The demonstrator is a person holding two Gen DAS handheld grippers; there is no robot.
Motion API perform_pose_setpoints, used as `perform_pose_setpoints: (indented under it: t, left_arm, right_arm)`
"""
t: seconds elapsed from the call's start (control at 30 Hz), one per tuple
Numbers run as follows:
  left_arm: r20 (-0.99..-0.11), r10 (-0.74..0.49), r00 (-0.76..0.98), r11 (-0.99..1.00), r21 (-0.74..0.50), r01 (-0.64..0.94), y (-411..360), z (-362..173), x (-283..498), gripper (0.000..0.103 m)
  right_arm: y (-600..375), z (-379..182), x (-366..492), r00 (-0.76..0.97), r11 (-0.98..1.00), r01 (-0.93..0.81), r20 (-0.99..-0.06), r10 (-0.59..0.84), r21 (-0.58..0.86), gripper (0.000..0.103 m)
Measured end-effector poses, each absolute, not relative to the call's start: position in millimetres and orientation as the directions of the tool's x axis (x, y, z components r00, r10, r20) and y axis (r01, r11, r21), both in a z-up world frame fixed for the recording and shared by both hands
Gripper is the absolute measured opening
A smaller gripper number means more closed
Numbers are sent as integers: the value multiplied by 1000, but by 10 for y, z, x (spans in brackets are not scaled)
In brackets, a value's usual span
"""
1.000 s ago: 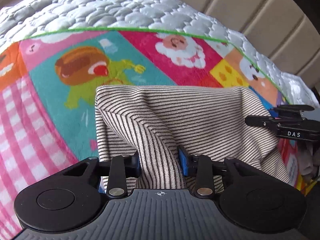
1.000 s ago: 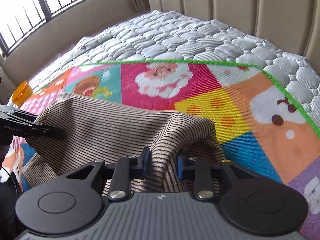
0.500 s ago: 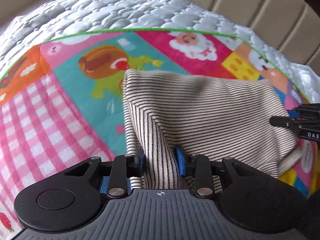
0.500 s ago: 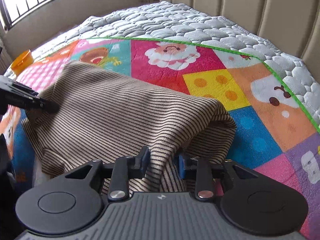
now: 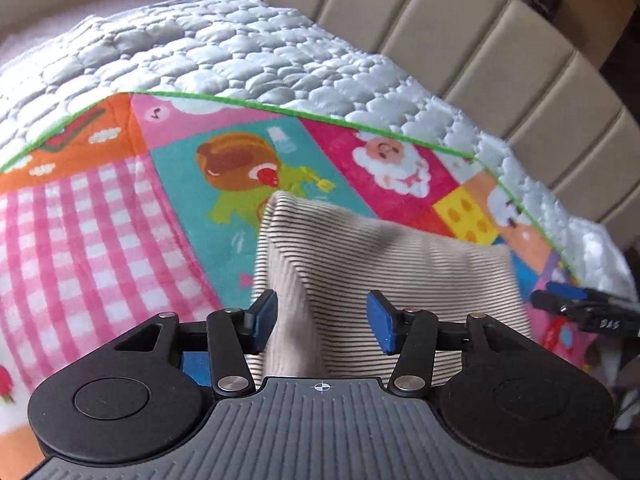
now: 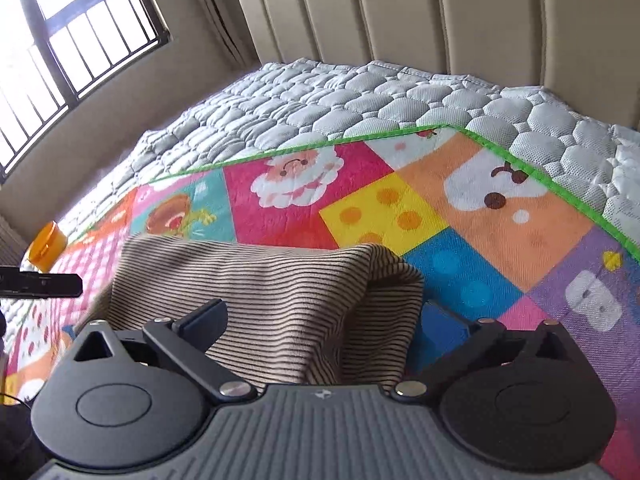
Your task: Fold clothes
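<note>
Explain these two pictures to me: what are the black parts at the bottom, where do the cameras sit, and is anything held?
There is no robot here. A person holds a hand tool with a two-finger claw in each hand, and each tool carries a wide-angle camera looking along its fingers. One picture comes from the left claw, the other from the right claw; the black parts are the tools themselves. A striped garment lies on a colourful cartoon blanket spread over a white quilted mattress. Both claws stand open around raised folds of the garment, so nothing is gripped. An orange cup sits at the far left of the right picture.
</note>
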State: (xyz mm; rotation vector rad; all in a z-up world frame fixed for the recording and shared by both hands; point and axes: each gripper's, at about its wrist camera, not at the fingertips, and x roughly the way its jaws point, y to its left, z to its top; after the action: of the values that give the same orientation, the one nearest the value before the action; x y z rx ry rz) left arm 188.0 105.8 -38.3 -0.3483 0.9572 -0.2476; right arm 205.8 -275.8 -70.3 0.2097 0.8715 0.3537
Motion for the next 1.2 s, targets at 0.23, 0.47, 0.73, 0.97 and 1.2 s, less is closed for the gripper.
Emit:
perform_pose_setpoints:
  t: [0.23, 0.47, 0.73, 0.97, 1.2]
  left_arm:
    - [-793, -392, 467, 898, -441, 6, 771, -858, 1886, 68]
    - [-790, -419, 449, 883, -470, -4, 824, -1020, 1914, 73]
    - [-790, -423, 444, 897, -436, 78, 698, -989, 1880, 90]
    - [-777, -532, 335, 814, -579, -50, 642, -948, 1667, 96]
    - [-734, -595, 327, 716, -669, -201, 652, -1228, 1775, 96]
  right_arm:
    - [-2603, -1007, 2116, 503, 946, -192, -802, 322, 260, 103]
    - [-2490, -1169, 2168, 453, 962, -197, -852, 260, 189, 103]
    - [-2431, -1253, 2205, 423, 965, -218, -877, 228, 146, 103]
    - [-2683, -814, 2285, 578, 973, -133, -783, 230, 187, 103]
    - [-2545, -1027, 2791, 625, 988, -155, -776, 85, -17, 103]
